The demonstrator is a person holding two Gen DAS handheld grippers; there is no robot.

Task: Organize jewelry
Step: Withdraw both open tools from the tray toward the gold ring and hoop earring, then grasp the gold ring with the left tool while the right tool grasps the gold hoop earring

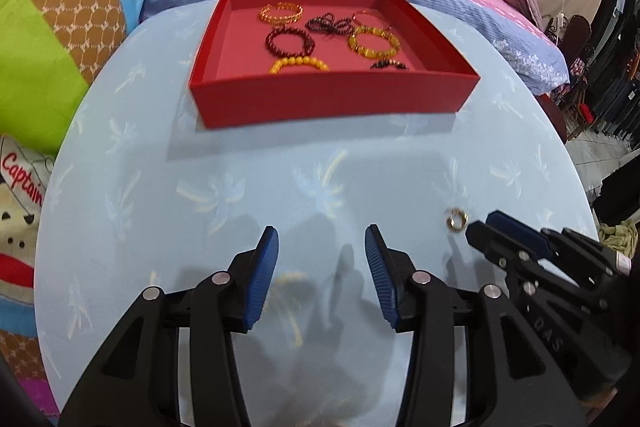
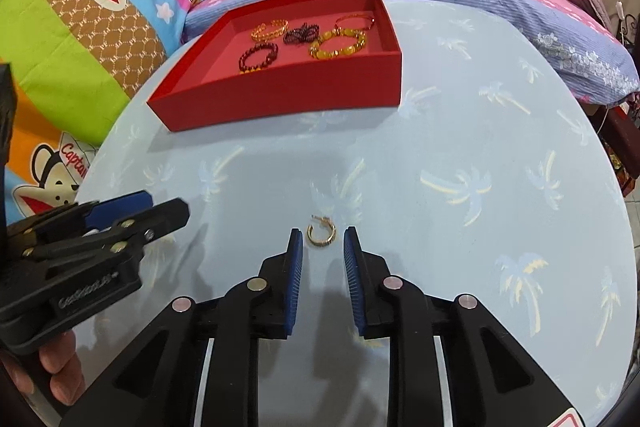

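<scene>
hidden: we see the red tray's [image 1: 332, 99] near wall cut off two bracelets | left tool [image 1: 321, 247] open, empty, tilted down over the pale blue surface [image 2: 460, 131] | gold hoop earring [image 2: 321, 231] lies just beyond right tool [image 2: 319, 239], whose parted fingers don't touch it | bracelets in tray, well apart.

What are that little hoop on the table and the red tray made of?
The hoop looks like gold-toned metal: thin, shiny, with a bright glint, though plated or solid I cannot tell. The red tray seems to be matte cardboard: flat thin walls, crisp folded corners, no shine.
</scene>
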